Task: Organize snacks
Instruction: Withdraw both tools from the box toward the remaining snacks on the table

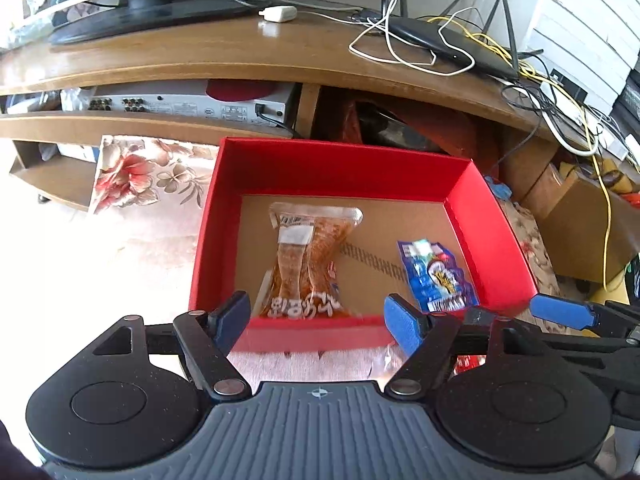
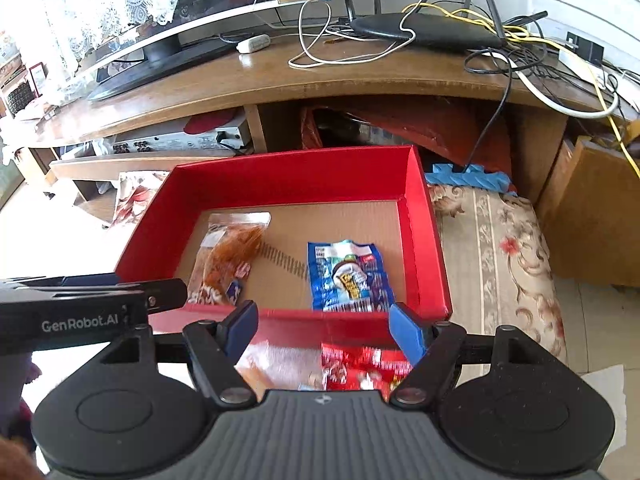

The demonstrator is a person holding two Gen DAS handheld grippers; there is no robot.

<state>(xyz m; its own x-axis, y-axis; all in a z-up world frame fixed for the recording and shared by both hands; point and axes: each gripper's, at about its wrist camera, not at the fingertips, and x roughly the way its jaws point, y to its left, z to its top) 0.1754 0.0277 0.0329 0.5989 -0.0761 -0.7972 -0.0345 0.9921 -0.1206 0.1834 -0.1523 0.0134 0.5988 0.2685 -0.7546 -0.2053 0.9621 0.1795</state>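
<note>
Box, red, open-topped, on floral mat below desk. Contents: orange pack at 9 o'clock of the floor, blue pack at 3 o'clock, well apart, both flat.

Left gripper: jaws spread, nothing between them, at near wall of box. Right gripper: jaws spread, over a red packet lying outside the box at 6 o'clock, beside a clear wrapper; contact with packet cannot be told, the area is blurred.

Risks, judged:
- Packet flat on soft mat; fingers may slide over the film or pinch mat cloth with it.
- Clear wrapper just beside it may be caught in the same grasp.
- The two grippers stand close together; a lift toward the box could clip the left one or the near wall, shifting the box.
- A drop at 3 o'clock would bury the blue pack.
</note>
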